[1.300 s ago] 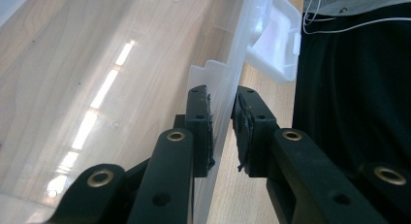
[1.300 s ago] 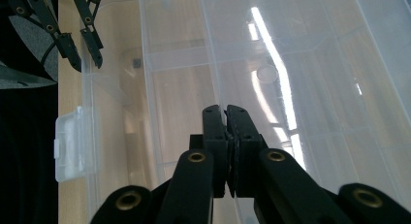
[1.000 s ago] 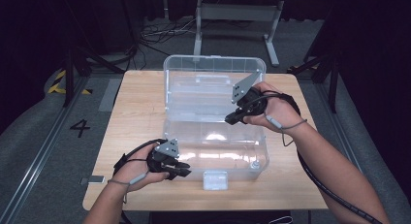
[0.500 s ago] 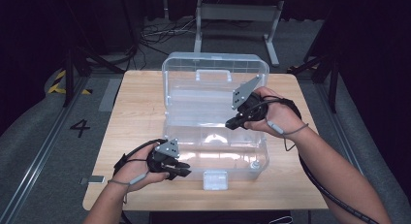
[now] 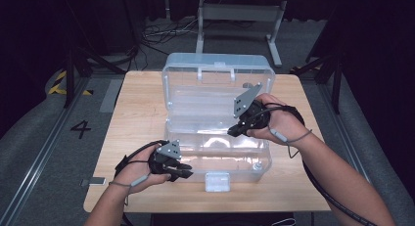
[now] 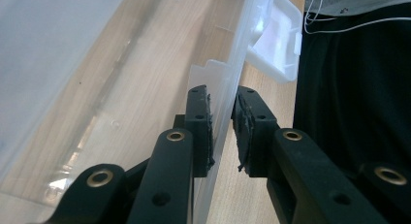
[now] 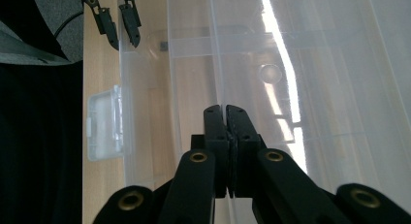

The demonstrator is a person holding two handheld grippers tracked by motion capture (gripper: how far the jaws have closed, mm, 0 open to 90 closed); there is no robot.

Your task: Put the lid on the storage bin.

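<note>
Jaws first: on our left gripper (image 5: pixel 182 171) they straddle the front wall of the clear plastic box (image 5: pixel 218 152), one pad inside and one outside, with a narrow gap showing on either side of the wall in the left gripper view, so we read them as released around it rather than biting. Our right gripper (image 5: pixel 234 130) has its jaws pressed together on a thin clear edge near the hinge line, between the base and the raised lid (image 5: pixel 218 79); we take it to be pinching that edge.

We see the box in the middle of the wooden table (image 5: pixel 137 108), its lid already swung up and back, its white latch (image 5: pixel 217 181) hanging loose at the front. We judge the opening as good as done; whether the lid is then to be lowered or something loaded, we cannot tell, since the base looks empty.

For writing, we can read a "4" (image 5: pixel 80 129) marked on the grey floor left of the table. We find no brand or label on the box.
</note>
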